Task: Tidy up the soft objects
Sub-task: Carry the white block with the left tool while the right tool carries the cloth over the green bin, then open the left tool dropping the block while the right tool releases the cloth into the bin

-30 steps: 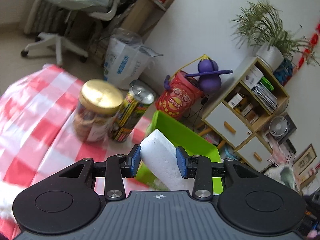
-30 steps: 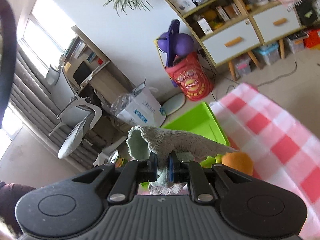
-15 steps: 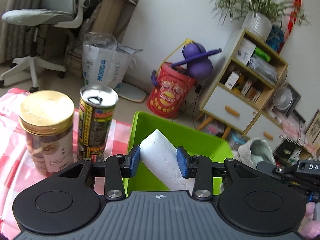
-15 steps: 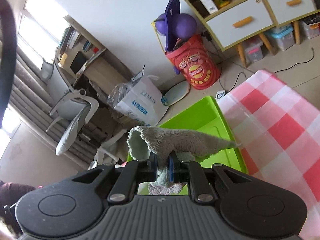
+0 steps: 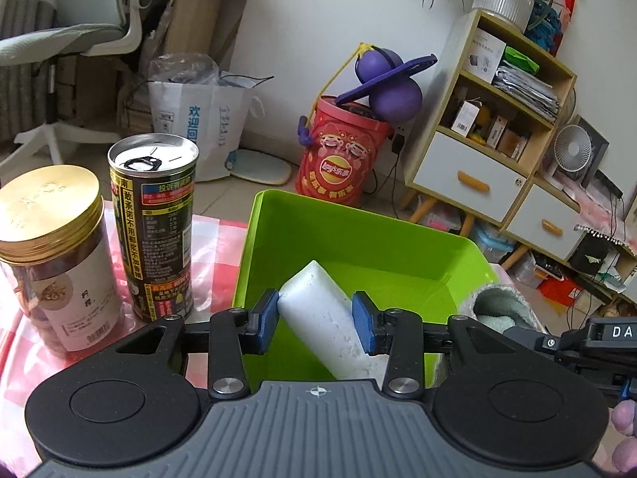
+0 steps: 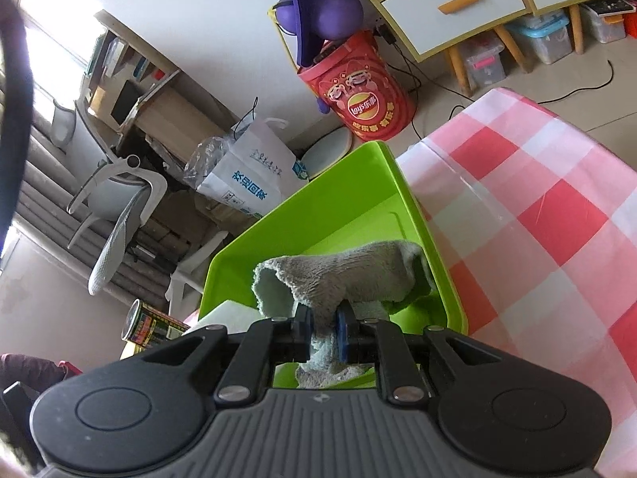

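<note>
The left hand-held gripper (image 5: 314, 320) pinches a white rectangular foam block (image 5: 324, 318), its long axis pointing forward and down into the bright green plastic bin (image 5: 358, 235) directly below. The right hand-held gripper (image 6: 324, 332) is pressed together on a grey-green fluffy towel (image 6: 342, 275) above the same bin (only the left view shows the gold-lidded jar (image 5: 51, 255) at its left).

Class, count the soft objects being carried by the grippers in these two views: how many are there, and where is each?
2. A white sponge block between the left gripper pads and a grey-green towel pinched in the right gripper, both over the green bin. Others may be hidden.
</note>
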Action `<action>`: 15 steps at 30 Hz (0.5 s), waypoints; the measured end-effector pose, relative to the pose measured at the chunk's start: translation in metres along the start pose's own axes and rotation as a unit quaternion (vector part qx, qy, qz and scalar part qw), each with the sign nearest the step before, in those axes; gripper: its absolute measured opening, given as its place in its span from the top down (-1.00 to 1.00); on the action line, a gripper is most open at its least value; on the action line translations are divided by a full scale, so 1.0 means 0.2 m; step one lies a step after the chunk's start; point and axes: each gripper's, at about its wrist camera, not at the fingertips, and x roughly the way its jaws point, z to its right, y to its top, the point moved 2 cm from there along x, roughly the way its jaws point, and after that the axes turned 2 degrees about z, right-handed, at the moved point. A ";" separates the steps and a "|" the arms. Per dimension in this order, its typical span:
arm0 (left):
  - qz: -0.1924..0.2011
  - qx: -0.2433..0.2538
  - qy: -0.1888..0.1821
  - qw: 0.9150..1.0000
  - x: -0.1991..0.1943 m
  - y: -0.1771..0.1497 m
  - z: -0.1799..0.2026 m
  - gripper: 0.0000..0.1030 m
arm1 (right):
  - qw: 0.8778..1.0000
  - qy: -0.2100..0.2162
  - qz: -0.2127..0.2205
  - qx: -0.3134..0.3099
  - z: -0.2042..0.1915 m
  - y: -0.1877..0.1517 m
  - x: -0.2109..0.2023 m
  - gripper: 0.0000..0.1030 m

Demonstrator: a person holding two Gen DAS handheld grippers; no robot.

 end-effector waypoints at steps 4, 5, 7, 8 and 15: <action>0.004 0.005 0.009 1.000 -0.01 0.00 0.01 -0.31 | 1.000 -0.001 -0.005 -0.001 0.00 0.00 0.00 0.82; 0.001 0.007 0.001 1.000 -0.01 0.00 0.03 -0.44 | 1.000 0.002 -0.007 0.007 0.00 0.00 0.00 0.64; 0.001 0.015 0.004 1.000 -0.03 -0.01 0.05 -0.48 | 1.000 0.002 -0.003 0.020 0.01 0.02 -0.02 0.45; 0.000 0.021 0.006 1.000 -0.03 -0.01 0.06 -0.53 | 1.000 0.002 0.001 0.021 0.01 0.02 -0.04 0.42; -0.008 0.036 0.019 0.999 -0.11 0.01 0.07 -0.64 | 1.000 -0.014 0.021 0.008 -0.02 0.05 -0.18 0.32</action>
